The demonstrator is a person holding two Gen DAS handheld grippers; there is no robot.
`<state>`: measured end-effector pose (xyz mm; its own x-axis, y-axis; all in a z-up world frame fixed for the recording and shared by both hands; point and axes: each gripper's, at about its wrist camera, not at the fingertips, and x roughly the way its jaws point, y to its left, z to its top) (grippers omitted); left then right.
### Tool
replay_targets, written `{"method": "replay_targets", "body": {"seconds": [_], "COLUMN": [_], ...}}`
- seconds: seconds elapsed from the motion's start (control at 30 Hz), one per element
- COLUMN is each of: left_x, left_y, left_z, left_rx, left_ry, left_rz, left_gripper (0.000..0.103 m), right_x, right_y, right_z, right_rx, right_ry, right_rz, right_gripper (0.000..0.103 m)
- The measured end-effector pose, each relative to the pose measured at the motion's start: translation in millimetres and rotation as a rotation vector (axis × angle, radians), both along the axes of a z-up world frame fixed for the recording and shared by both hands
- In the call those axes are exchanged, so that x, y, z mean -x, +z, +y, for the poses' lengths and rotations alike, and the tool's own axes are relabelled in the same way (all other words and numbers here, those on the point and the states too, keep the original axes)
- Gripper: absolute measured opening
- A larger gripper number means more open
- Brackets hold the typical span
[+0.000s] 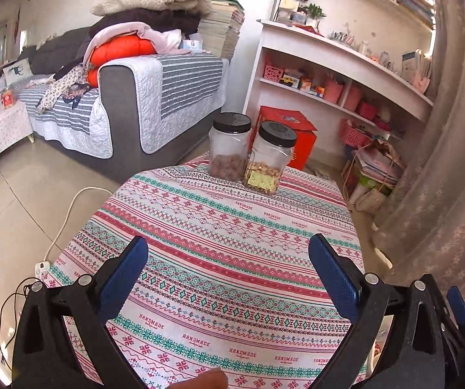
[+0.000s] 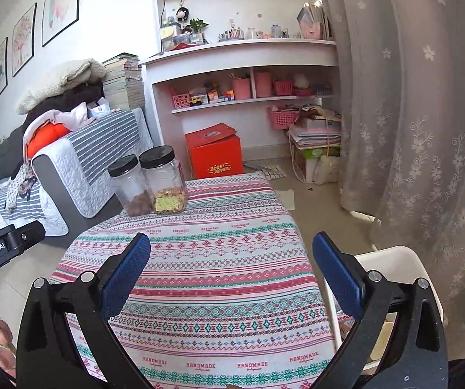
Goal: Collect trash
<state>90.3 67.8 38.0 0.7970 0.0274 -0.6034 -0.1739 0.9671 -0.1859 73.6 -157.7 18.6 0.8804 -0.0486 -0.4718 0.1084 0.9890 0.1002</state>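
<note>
Both the left gripper (image 1: 229, 275) and right gripper (image 2: 232, 275) hover with fingers spread wide, gripping nothing, above the patterned counter (image 2: 219, 259). Beside the counter's right edge stands a white bin (image 2: 394, 259) with wrappers inside, probably light and crushable, best pinched at a loose edge. At the counter's far end stand two black-lidded jars (image 1: 248, 152), touching.

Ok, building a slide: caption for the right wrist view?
Open right gripper over a patterned tablecloth, two jars at its far edge.
</note>
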Motion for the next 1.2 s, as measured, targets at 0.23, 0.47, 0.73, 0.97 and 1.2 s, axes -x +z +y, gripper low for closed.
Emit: {"method": "replay_targets", "body": {"seconds": [0.23, 0.47, 0.73, 0.97, 1.2], "left_x": [0, 2, -3, -9, -13], "left_y": [-8, -5, -8, -11, -12], "left_z": [-5, -15, -22, -34, -46], "left_rx": [-0.056, -0.111, -0.124, -0.119, -0.128], "left_ry": [-0.018, -0.024, -0.034, -0.07, -0.091], "left_rz": [0.013, -0.01, -0.003, 0.004, 0.002], "left_gripper": [0.096, 0.096, 0.096, 0.096, 0.096], "right_x": [-8, -10, -12, -16, -18], "right_y": [-1, 1, 0, -1, -2], "right_z": [14, 6, -3, -14, -20], "right_rx": [0.032, 0.064, 0.075, 0.062, 0.068], "right_ry": [-0.007, -0.048, -0.065, -0.095, -0.115], "right_rz": [-0.01, -0.034, -0.036, -0.031, -0.029], "right_gripper": [0.096, 0.096, 0.096, 0.096, 0.096]}}
